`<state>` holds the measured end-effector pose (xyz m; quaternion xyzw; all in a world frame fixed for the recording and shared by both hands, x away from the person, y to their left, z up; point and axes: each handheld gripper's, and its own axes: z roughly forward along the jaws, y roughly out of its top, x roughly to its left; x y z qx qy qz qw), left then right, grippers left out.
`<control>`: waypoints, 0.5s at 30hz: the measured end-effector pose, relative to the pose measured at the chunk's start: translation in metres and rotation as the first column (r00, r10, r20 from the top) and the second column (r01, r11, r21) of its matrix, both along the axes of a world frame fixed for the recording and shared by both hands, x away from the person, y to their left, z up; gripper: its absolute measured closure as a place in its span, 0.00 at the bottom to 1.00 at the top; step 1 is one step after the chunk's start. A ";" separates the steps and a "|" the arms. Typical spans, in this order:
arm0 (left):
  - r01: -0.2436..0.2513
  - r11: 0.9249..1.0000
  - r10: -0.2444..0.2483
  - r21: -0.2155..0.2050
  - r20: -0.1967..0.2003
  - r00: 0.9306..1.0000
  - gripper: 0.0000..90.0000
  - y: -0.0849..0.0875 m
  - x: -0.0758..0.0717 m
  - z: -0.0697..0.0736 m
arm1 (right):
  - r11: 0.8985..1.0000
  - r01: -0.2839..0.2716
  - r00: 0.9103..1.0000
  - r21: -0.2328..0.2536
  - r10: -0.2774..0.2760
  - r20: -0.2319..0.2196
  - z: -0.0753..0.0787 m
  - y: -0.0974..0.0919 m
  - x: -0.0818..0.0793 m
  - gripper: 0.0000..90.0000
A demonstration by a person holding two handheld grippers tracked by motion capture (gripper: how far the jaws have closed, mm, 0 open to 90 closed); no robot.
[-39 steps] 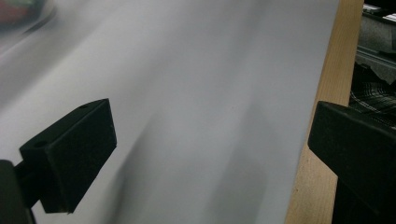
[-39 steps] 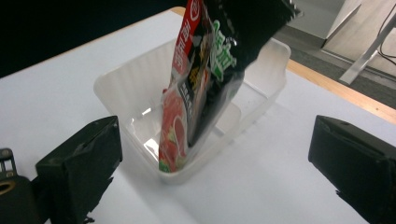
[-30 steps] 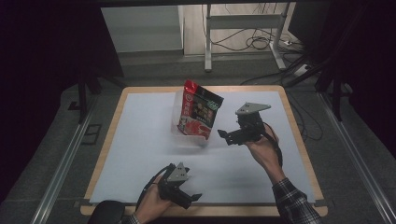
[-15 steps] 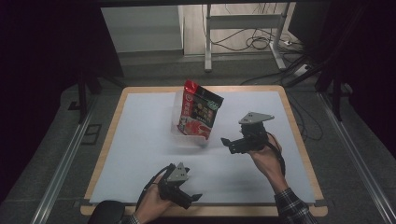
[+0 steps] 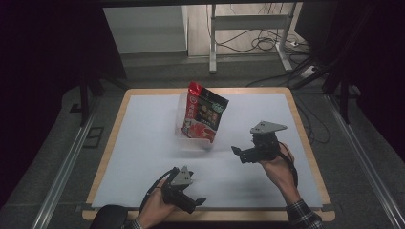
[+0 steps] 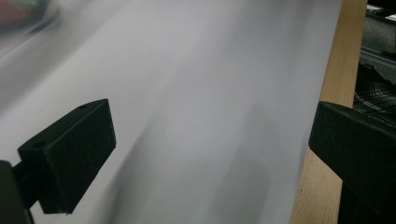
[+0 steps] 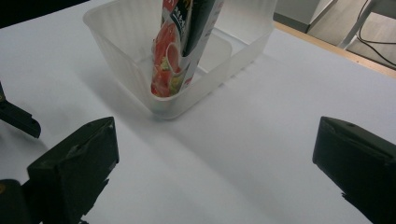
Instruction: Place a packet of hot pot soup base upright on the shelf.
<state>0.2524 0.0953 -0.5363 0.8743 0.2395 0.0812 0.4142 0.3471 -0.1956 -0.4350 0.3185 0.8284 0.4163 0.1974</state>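
Fingers of both grippers are spread wide and nothing is held between them. The right gripper point(image 5: 237, 151) is carried above the worktop point(image 5: 143, 143), near the clear plastic bin point(image 5: 184, 131) and to its right as seen from above, with its fingers point(image 7: 74, 163) aimed toward the bin. The left gripper point(image 5: 198, 202) is held low at the near edge of the worktop, well apart from the bin; its own view is blurred, so little else can be read from it.

A red-and-black snack packet point(image 5: 203, 114) is stood inside the bin, its lower end resting on the bin floor and its upper half projecting above the rim. The long axis of the packet is close to vertical, tilted slightly, with the top edge leaning toward the far right of the worktop in the high view. The printed face is turned toward the person's side.

The step in hand is judged to be a free stage beside the bin, either an approach or a release just completed; which of the two cannot be told. If the packet is to be gripped, the fingers must be aligned across its thin edge above the rim.
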 end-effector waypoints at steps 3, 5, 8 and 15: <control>-0.001 1.000 0.001 0.004 0.002 1.000 0.00 0.000 0.000 0.000 | 1.000 0.007 1.000 0.006 -0.007 -0.001 0.001 -0.004 -0.004 0.01; -0.002 1.000 0.002 0.009 0.006 1.000 0.00 0.001 0.001 0.000 | 1.000 0.010 1.000 0.006 -0.010 -0.001 0.000 -0.006 -0.006 0.01; -0.004 1.000 0.004 0.013 0.009 1.000 0.00 0.001 0.001 0.000 | 1.000 0.014 1.000 0.004 -0.014 -0.001 0.000 -0.009 -0.010 0.01; -0.007 1.000 0.006 0.024 0.014 1.000 0.00 0.001 0.001 0.000 | 1.000 0.024 1.000 0.002 -0.024 0.009 0.000 -0.016 -0.018 0.01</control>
